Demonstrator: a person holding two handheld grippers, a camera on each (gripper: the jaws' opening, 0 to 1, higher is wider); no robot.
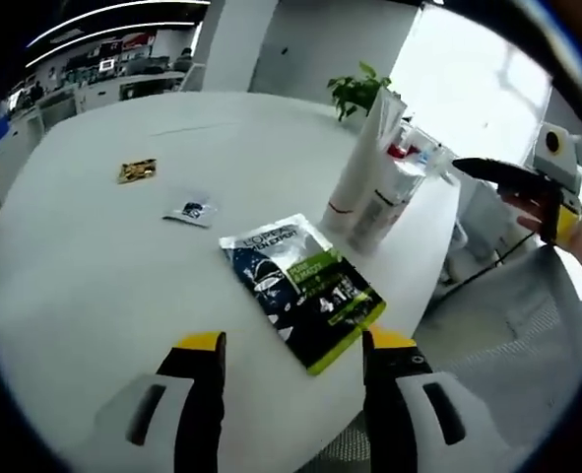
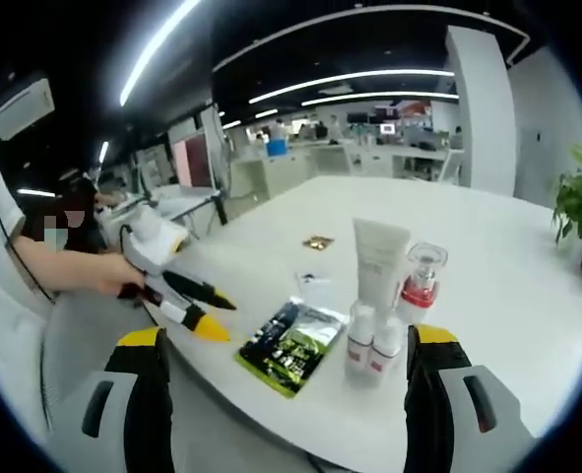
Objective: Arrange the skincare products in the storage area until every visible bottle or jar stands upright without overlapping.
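A green and black sachet pack (image 1: 300, 286) lies flat on the round white table (image 1: 94, 276), just beyond my left gripper (image 1: 292, 345), which is open and holds nothing. Right of the pack a tall white tube (image 1: 367, 148), a smaller white bottle (image 1: 379, 212) and a clear bottle with a red collar (image 1: 406, 163) stand close together. My right gripper (image 2: 291, 340) is open and empty, facing the tube (image 2: 379, 258), two small white bottles (image 2: 371, 347), the red-collared bottle (image 2: 421, 276) and the pack (image 2: 292, 347). It enters the left gripper view from the right (image 1: 507, 175).
A small blue-white sachet (image 1: 192, 210) and a gold sachet (image 1: 137, 170) lie flat farther along the table. A potted plant (image 1: 359, 91) stands at the far edge behind the bottles. A hand (image 2: 84, 271) holds the left gripper (image 2: 194, 307) at the table's edge. Desks fill the background.
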